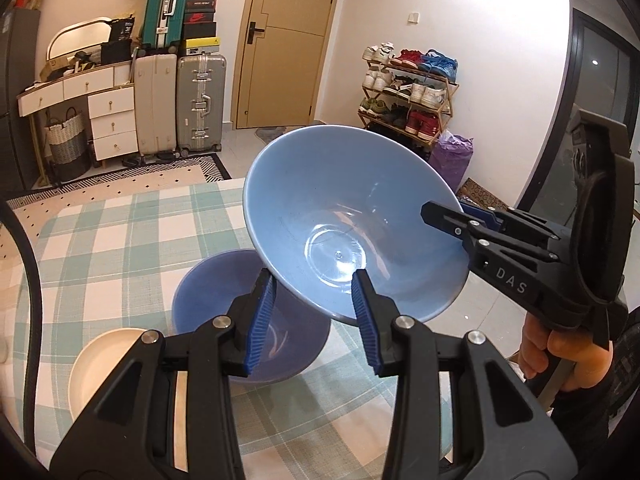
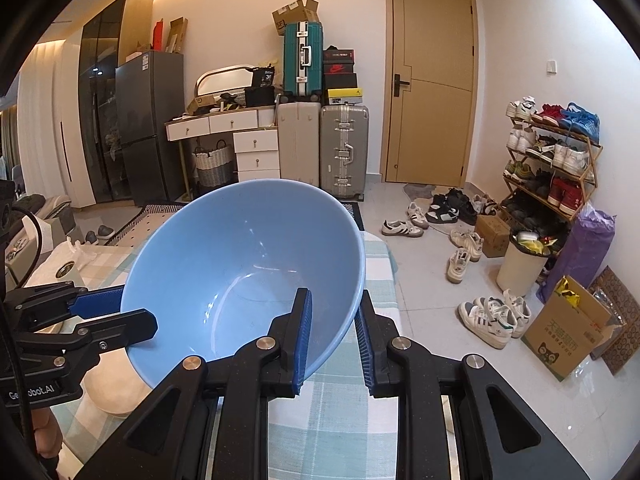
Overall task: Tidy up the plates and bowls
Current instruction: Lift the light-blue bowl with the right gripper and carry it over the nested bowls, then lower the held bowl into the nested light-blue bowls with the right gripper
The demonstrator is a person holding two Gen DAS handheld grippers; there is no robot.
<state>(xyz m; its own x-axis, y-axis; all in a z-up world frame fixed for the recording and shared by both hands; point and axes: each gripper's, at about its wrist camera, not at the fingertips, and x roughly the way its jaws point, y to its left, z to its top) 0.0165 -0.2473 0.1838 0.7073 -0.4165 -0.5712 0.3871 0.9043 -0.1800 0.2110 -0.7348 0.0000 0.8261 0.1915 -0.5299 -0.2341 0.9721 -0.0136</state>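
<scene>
A light blue bowl (image 1: 344,216) hangs tilted in the air above the checked table. My right gripper (image 2: 332,336) is shut on its rim (image 2: 320,360), one finger inside and one outside; it shows in the left wrist view (image 1: 460,220) at the bowl's right edge. My left gripper (image 1: 314,308) is open, its jaws straddling the bowl's near rim without pinching it; it shows in the right wrist view (image 2: 120,316) at the bowl's left side. A darker blue bowl (image 1: 224,300) sits on the table below. A cream plate (image 1: 104,364) lies to its left.
The table wears a green and white checked cloth (image 1: 120,240). Behind stand suitcases (image 1: 200,104), a white dresser (image 1: 108,116), a door (image 1: 288,40) and a shoe rack (image 1: 412,92). Shoes, boxes (image 2: 568,332) and a bin (image 2: 524,264) litter the floor at right.
</scene>
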